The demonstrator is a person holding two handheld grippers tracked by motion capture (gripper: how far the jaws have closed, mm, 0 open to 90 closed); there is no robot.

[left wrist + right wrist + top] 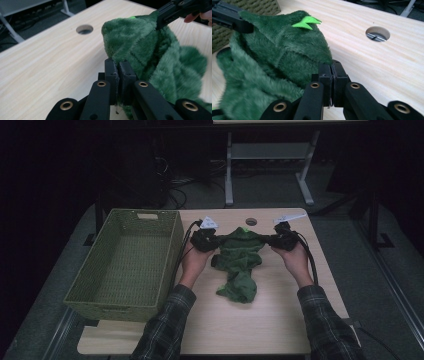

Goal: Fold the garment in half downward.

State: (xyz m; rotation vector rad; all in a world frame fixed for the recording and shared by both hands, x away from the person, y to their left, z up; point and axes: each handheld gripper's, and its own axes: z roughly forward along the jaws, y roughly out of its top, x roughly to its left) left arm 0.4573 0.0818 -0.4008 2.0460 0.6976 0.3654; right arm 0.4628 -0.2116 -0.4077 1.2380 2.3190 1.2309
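Two black two-jaw grippers, both clamped on one dark green fuzzy plush garment [240, 260]. Left gripper [119, 65]: jaws pressed together, thin fold of green pile pinched between the pads at the garment's edge. Right gripper [331, 67]: same, jaws closed tight on the opposite edge of the fabric. High view: left gripper [214, 241] and right gripper [267, 240] at the garment's two upper corners, top edge pulled taut between them, jaws pointing inward toward each other. Each carries a grey three-cornered plate on top, with a black cable trailing back along the forearm. Left hand [194, 258] and right hand [295, 258] hold the grippers from below; plaid sleeves enter from the bottom edge.

Garment hangs from the top edge, lower part bunched and resting on the light wooden table [270, 320], roughly centre of the tabletop. Bright green felt spike [306, 22] sticks up from the top of the fabric in the right gripper view. Round cable hole [251, 221] in the table just beyond the garment, not touching it.

Woven olive-green rectangular basket [122, 300] sits on the left part of the table, just beside the left hand, apart from the garment. White metal stand legs [229, 175] on the dark floor behind the table.
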